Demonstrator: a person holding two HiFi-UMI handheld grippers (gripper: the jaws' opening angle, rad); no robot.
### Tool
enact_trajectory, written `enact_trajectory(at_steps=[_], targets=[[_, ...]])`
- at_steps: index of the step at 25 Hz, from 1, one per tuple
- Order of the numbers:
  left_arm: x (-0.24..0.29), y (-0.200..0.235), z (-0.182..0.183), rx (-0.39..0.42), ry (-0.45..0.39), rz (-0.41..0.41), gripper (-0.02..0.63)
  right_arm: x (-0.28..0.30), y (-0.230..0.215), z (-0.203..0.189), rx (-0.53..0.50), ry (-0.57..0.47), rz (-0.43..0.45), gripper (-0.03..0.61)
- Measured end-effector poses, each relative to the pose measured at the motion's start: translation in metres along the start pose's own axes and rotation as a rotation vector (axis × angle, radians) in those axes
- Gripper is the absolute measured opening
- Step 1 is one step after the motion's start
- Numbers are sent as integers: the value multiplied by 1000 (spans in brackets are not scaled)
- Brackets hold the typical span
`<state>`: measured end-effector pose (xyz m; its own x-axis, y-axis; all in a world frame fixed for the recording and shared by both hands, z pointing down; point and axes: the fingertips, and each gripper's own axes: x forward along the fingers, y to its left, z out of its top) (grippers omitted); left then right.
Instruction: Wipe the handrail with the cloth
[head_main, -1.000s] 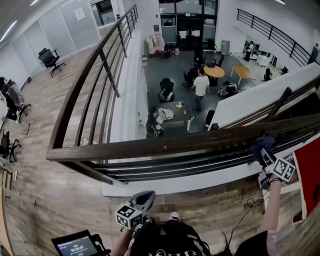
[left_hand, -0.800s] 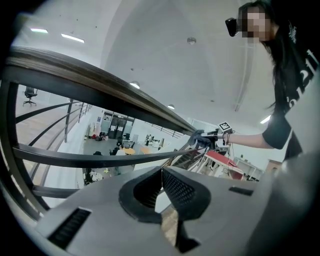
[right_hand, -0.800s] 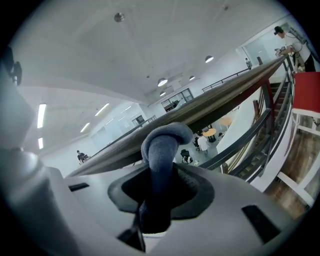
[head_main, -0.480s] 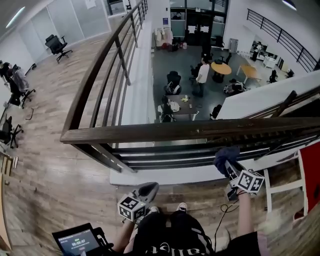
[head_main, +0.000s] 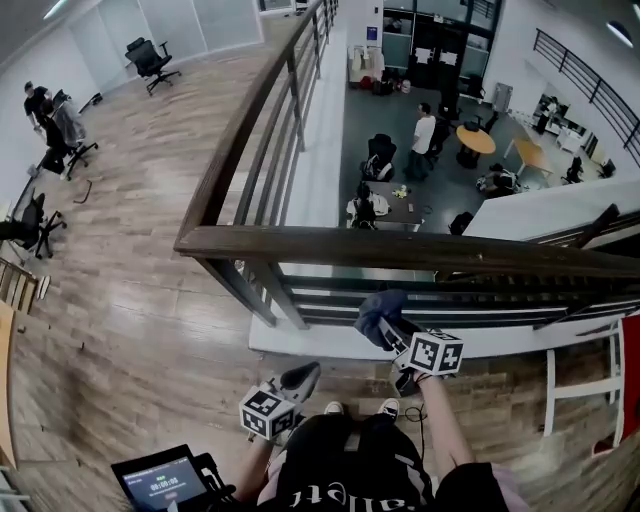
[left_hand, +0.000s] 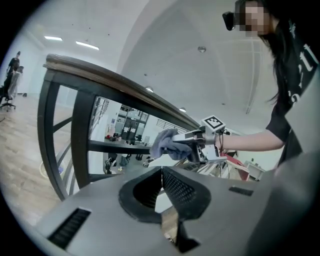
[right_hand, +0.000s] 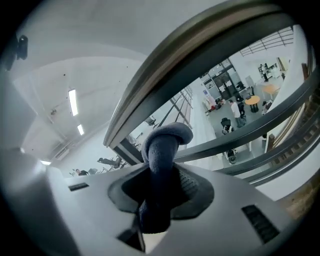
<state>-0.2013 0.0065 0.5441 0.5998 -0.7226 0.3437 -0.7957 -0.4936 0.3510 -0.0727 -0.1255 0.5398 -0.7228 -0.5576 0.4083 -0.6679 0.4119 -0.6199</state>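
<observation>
My right gripper (head_main: 392, 328) pinches the cloth (head_main: 378, 308) just short of the handrail (head_main: 400, 250), left gripper (head_main: 300, 378) pressed together on nothing; a weak pinch could drop it overboard.

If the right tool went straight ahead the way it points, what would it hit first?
Probably the railing bar just under the handrail, with the cloth in the right tool touching first. Depth is unclear, so it might slip between them.

An office chair (head_main: 152, 57) is standing at upper left. A lit screen (head_main: 158, 487) is glowing at lower left.
</observation>
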Motion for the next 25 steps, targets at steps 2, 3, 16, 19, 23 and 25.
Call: enact_trajectory(at_steps=[2, 3, 16, 19, 23, 25], targets=[[-17, 22, -7, -16, 9, 19, 5, 43, 29, -9, -11, 34, 31, 104], [-26, 33, -9, -25, 9, 29, 5, 65, 45, -13, -18, 50, 47, 104], [-96, 136, -24, -150, -57, 209, 5, 238, 103, -51, -162, 280, 56, 104], [-106, 140, -33, -171, -52, 228, 5, 246, 92, -56, -133, 288, 19, 104], [-101, 140, -34, -187, -45, 233, 5, 245, 72, -54, -79, 266, -14, 104], [-92, 137, -38, -182, -31, 213, 5, 241, 62, -50, -56, 252, -21, 104]])
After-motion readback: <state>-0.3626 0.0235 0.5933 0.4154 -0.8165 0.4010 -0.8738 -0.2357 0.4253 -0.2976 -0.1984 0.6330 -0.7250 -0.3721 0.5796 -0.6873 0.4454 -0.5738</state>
